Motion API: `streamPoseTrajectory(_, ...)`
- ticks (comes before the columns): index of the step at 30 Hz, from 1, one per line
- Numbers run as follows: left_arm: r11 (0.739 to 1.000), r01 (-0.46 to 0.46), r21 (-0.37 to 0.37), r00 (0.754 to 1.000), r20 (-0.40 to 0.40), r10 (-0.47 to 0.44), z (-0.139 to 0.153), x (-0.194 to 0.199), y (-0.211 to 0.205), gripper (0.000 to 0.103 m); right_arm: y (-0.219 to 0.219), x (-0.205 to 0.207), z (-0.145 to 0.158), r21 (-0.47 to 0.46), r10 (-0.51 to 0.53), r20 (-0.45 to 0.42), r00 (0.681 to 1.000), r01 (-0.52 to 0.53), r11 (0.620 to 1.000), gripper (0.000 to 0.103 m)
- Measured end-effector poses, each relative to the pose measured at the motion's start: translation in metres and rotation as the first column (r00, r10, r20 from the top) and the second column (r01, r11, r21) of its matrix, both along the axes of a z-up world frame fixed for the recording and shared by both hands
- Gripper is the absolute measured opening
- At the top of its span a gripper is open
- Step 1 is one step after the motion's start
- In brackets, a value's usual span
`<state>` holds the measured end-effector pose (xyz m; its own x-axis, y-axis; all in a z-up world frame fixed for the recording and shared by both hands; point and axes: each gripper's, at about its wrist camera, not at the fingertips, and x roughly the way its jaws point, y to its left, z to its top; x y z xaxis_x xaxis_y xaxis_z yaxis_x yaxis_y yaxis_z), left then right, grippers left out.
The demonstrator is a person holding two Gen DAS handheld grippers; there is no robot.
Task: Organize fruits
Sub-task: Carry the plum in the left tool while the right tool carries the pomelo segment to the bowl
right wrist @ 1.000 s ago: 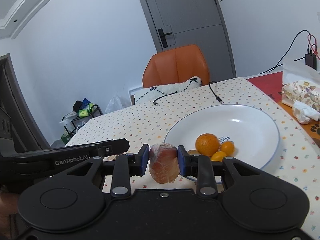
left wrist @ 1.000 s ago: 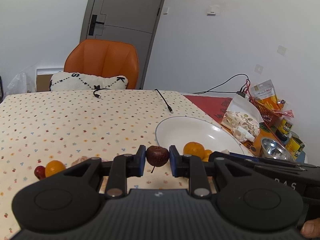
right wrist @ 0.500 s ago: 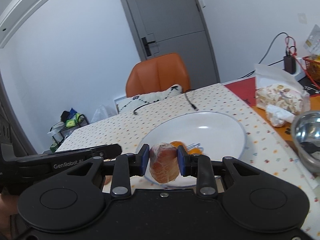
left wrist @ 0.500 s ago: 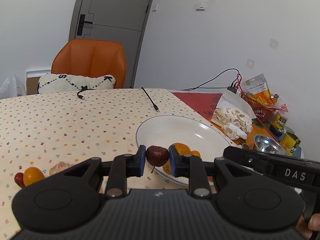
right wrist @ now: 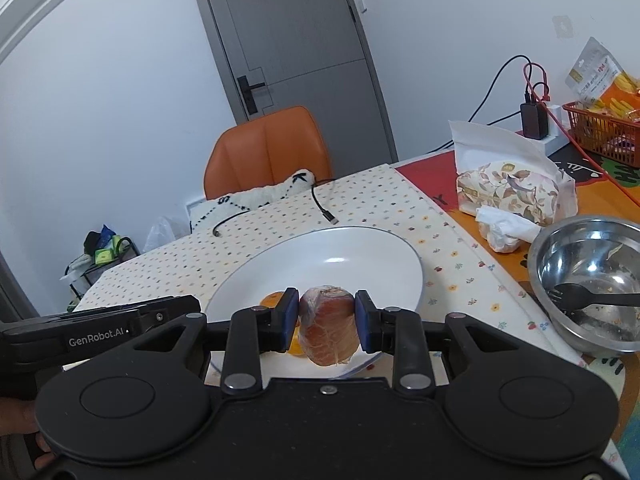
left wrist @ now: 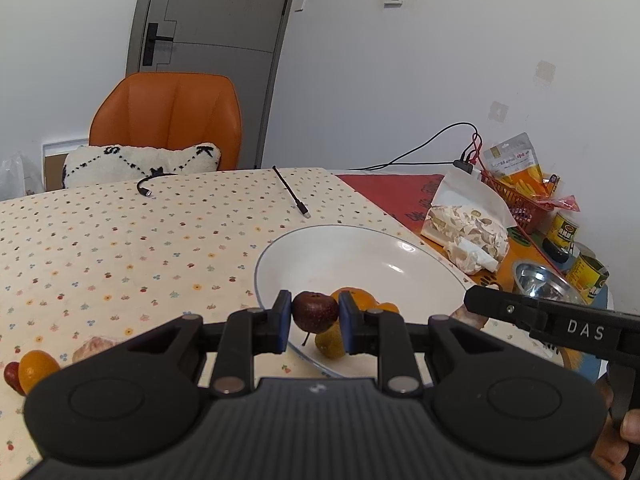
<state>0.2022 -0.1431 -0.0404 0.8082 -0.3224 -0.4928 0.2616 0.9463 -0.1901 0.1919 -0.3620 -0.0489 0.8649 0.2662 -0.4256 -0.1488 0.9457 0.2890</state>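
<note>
Left wrist view: the left gripper (left wrist: 312,322) pinches a dark red fruit (left wrist: 315,311) between its blue pads, over the near rim of the white plate (left wrist: 360,252), where oranges (left wrist: 354,298) lie. Right wrist view: the right gripper (right wrist: 327,322) clamps a peeled citrus segment (right wrist: 329,326) above the same plate's (right wrist: 360,258) near edge, the steel bowl (right wrist: 586,280) near the tabletop's right edge.

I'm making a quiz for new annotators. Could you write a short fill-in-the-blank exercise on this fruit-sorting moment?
1. The left gripper is shut on a dark red ____.
2. The right gripper holds a peeled citrus piece over the white ____.
3. The chair behind the table is ____ in colour.
4. The black fork lies in the ____ bowl.

Missing words: fruit; plate; orange; metal
</note>
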Motion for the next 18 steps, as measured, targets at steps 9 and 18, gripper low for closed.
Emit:
streamPoseTrajectory(9, 1.000, -0.003, 0.016, 1.000, -0.026, 0.003, -0.009, 0.021, -0.003, 0.023, -0.001, 0.021, -0.006, -0.017, -0.007, -0.029, 1.000, 0.007, 1.000, 0.029)
streamPoseTrajectory(18, 1.000, -0.008, 0.027, 0.999, -0.053, 0.010, -0.020, 0.037, -0.003, 0.023, 0.002, 0.038, -0.012, -0.028, -0.010, -0.040, 0.999, 0.008, 1.000, 0.029)
